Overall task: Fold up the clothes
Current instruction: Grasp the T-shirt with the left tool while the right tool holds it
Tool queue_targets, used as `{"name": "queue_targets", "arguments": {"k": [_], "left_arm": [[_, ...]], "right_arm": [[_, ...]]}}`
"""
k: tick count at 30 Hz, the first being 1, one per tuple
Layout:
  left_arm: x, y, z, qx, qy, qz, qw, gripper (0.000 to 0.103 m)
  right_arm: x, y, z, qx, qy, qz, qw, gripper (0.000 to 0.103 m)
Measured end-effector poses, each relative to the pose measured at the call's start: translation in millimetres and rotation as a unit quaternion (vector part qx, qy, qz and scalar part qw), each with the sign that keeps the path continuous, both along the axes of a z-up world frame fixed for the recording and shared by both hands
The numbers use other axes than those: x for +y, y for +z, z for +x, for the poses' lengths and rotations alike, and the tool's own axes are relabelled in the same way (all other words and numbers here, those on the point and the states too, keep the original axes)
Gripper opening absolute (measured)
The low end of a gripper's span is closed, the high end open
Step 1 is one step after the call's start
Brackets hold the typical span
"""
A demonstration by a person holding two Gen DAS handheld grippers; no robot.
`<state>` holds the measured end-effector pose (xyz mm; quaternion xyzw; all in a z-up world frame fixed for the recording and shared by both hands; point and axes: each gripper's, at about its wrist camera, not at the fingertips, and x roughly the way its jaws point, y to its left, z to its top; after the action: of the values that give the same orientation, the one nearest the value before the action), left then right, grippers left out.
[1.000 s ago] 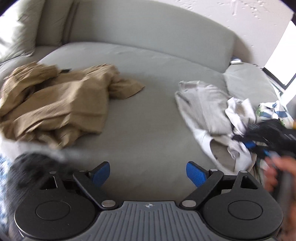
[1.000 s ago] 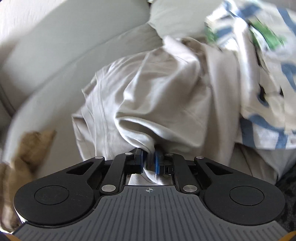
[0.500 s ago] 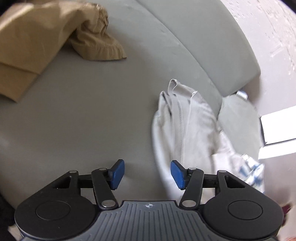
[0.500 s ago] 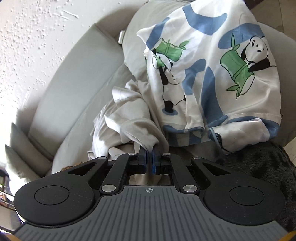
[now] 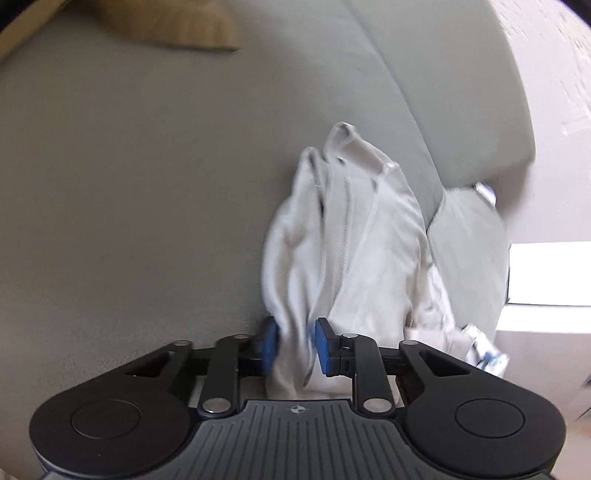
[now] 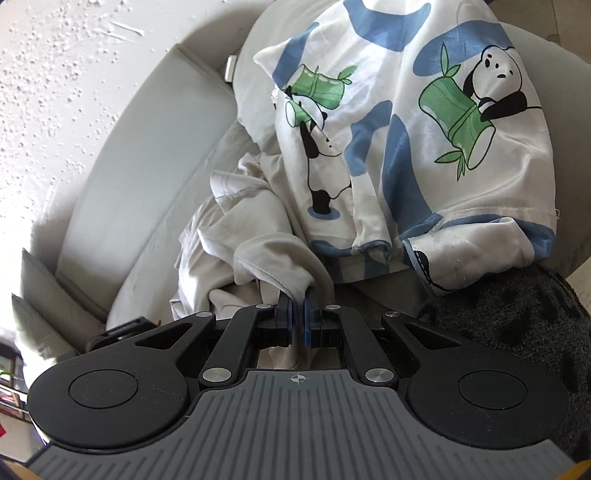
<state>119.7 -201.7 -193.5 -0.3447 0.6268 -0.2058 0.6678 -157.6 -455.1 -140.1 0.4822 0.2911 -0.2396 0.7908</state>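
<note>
Panda-print cloth (image 6: pixel 424 122) overlaps pale garment (image 6: pixel 258 258); tan garment (image 5: pixel 177 26) well apart.

You've got a grey sofa (image 5: pixel 147 177) filling the left view, its curved backrest (image 5: pixel 454 92) sweeping up to a white textured wall (image 6: pixel 74 74). A grey cushion (image 5: pixel 469 240) sits at the seat's far end, bright window (image 5: pixel 546 273) just beyond it. In the right view, a dark fuzzy fabric (image 6: pixel 517 314) lies low right, and cushions (image 6: pixel 37 295) stack at the left edge.
</note>
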Motion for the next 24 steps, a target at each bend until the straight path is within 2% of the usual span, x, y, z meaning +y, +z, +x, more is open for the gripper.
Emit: {"name": "queue_targets", "arguments": {"k": [3,7,9,16,22,23,24], "left_arm": [[12,-9,-3,0.013,0.012,-0.023,0.9996,0.014],[21,-13,-9,0.02,0.034,-0.048,0.9981,0.013],[22,-12,-11,0.018,0.046,-0.053,0.9974,0.016],[31,-4,-19,-0.015,0.05,-0.044,0.9977,0.018],[13,-2,-8,-0.03,0.025,-0.021,0.999,0.016],[9,-1,-6,-0.033,0.017,-0.016,0.9992,0.012],[6,2,-4,-0.04,0.007,-0.012,0.9991,0.004]], "right_arm": [[0,-1,-2,0.001,-0.003,0.003,1.0,0.005],[0,-4,-4,0.0,-0.008,0.009,1.0,0.005],[-1,-5,-6,-0.003,-0.012,0.013,1.0,0.005],[-3,-7,-12,-0.013,-0.026,0.022,0.999,0.006],[-5,-8,-11,-0.012,-0.027,0.019,0.999,0.006],[-5,-8,-11,-0.012,-0.025,0.018,0.999,0.006],[-5,-8,-10,-0.013,-0.024,0.017,0.999,0.006]]}}
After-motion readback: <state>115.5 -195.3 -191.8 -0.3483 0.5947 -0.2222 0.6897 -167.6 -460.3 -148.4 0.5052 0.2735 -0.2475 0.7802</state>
